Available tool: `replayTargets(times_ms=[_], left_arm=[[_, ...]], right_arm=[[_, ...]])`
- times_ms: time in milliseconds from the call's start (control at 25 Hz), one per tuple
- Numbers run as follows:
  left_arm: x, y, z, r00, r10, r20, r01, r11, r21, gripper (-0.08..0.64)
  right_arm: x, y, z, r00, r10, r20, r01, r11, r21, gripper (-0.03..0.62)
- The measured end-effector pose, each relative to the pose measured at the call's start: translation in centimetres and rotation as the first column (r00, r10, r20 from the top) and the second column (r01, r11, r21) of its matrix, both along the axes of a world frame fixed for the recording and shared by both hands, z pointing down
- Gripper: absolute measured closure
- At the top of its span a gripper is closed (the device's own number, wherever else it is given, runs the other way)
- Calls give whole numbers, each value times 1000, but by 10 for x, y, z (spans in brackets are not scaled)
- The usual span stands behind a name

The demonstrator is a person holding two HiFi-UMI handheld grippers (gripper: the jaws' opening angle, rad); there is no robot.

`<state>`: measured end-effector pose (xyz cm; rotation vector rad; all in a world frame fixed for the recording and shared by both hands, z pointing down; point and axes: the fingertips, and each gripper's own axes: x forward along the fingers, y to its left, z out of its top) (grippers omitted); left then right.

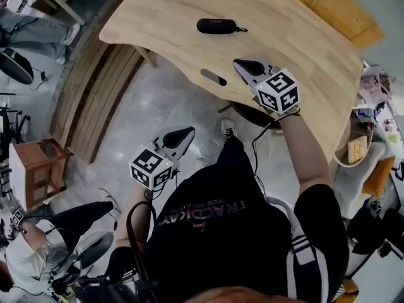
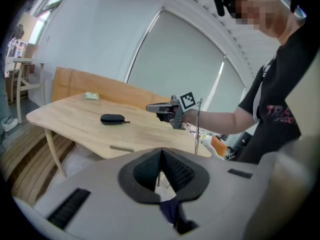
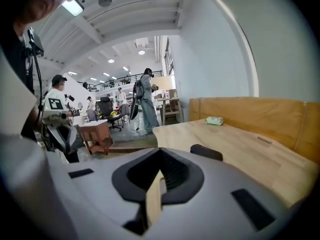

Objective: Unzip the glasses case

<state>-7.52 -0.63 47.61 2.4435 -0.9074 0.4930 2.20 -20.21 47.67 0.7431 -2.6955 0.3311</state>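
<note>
Tabletop [image 1: 297, 43]; glasses case [image 1: 216, 25] crosswise, loop [image 1: 242, 29] rightward

I see a light wood table [image 1: 189, 5] w/ a slot [image 1: 214, 77] near its front edge. Small pale-green item [image 3: 215, 120] lies at the far end. Brown side table [image 1: 36, 169] stands on grey floor [image 1: 177, 96], beside wood slats [image 1: 88, 100]. One person [image 3: 145, 100] stands in bkgd, another [image 1: 44, 245] sits lower left.
</note>
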Motion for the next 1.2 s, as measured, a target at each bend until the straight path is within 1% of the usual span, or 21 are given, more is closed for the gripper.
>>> replayTargets(times_ms=[160,280,520,760,920,1040,1200], left_arm=[[-2,32,-12,999,37,-26,-36,999,27,549],[-1,60,-16,997,76,-28,-75,996,46,549],[2,105,-15,993,108,-38,-106,993,44,549],[16,133,-16,989,112,-99,-110,994,22,549],[27,150,-11,987,125,-99,-123,992,20,549],[28,157,-9,988,123,-94,-121,992,20,549],[30,157,-6,989,105,-105,-105,994,7,549]], right_arm=[[-9,79,-25,995,56,80,-54,998,-20,575],[-16,134,-39,988,85,128,-83,996,-22,575],[-30,223,-41,980,104,170,-94,994,-63,575],[-31,283,-35,966,139,218,-110,984,-142,575],[-34,321,-29,964,134,231,-93,979,-179,575],[-36,338,-24,970,123,211,-86,980,-180,575],[-35,343,-23,975,108,196,-73,981,-179,575]])
